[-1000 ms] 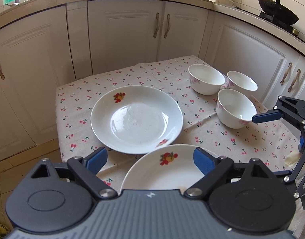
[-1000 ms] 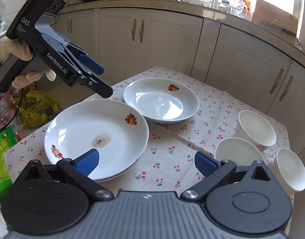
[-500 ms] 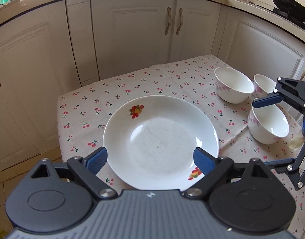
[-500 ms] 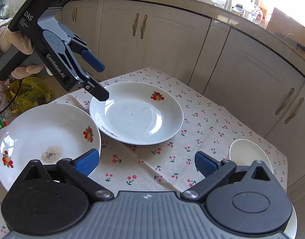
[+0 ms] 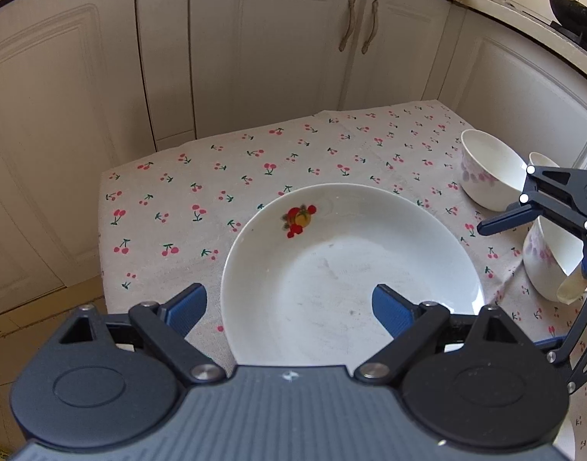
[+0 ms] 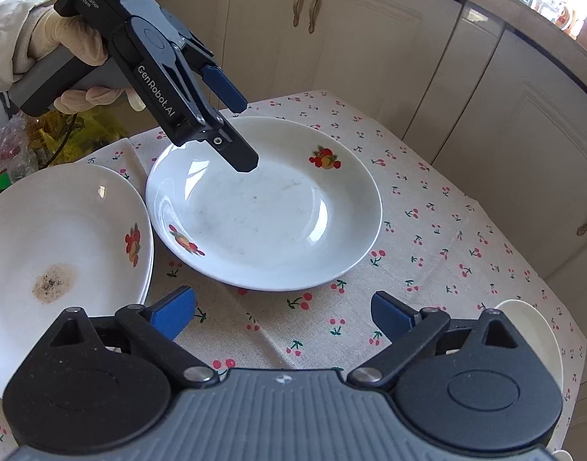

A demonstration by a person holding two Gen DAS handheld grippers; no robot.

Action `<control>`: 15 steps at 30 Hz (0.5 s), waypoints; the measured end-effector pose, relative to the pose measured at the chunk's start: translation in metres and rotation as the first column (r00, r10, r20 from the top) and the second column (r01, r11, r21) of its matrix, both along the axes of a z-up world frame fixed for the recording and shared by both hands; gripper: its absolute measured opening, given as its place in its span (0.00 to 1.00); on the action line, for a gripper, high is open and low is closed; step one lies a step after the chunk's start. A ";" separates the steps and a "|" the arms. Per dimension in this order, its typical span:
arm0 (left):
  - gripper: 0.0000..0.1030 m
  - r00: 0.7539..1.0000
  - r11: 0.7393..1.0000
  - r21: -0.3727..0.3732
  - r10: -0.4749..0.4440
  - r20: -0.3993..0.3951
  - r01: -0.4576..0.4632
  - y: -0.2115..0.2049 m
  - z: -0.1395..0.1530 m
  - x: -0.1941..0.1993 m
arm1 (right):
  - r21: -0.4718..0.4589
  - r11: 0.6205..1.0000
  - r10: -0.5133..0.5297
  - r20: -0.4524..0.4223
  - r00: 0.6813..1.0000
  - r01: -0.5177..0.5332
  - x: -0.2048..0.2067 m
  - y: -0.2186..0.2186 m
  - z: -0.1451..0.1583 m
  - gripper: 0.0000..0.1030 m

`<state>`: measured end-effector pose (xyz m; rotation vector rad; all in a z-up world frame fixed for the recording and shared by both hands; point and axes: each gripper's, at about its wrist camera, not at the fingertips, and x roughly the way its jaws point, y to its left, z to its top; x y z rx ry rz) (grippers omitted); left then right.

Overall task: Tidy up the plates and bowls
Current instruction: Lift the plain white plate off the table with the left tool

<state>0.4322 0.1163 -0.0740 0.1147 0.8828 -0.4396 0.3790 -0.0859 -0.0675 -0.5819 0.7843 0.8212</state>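
White, the plate (image 5: 351,269) lies mid-cloth (image 5: 216,176) under the open, empty left gripper (image 5: 289,307), bowls (image 5: 493,171) at the right edge, while the right gripper (image 6: 283,313) is closing, nothing between its jaws.

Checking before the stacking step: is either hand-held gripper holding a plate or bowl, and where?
Nothing is held. Left hand-held gripper open over the plate; right empty, jaws closing.
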 end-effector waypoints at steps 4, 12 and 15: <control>0.90 1.000 1.000 -0.008 -0.005 -0.027 0.005 0.002 -0.008 0.009 | -0.023 1.000 0.013 -0.033 0.999 -0.014 0.008 0.008 -0.008 0.97; 0.89 0.997 0.999 -0.037 -0.028 -0.070 0.025 0.004 -0.017 0.017 | -0.014 0.999 0.036 -0.106 0.994 -0.037 0.024 0.016 -0.015 0.91; 0.89 0.996 0.999 -0.037 -0.041 -0.074 0.039 0.001 -0.019 0.017 | -0.029 0.998 0.047 -0.104 0.994 -0.050 0.026 0.019 -0.016 0.91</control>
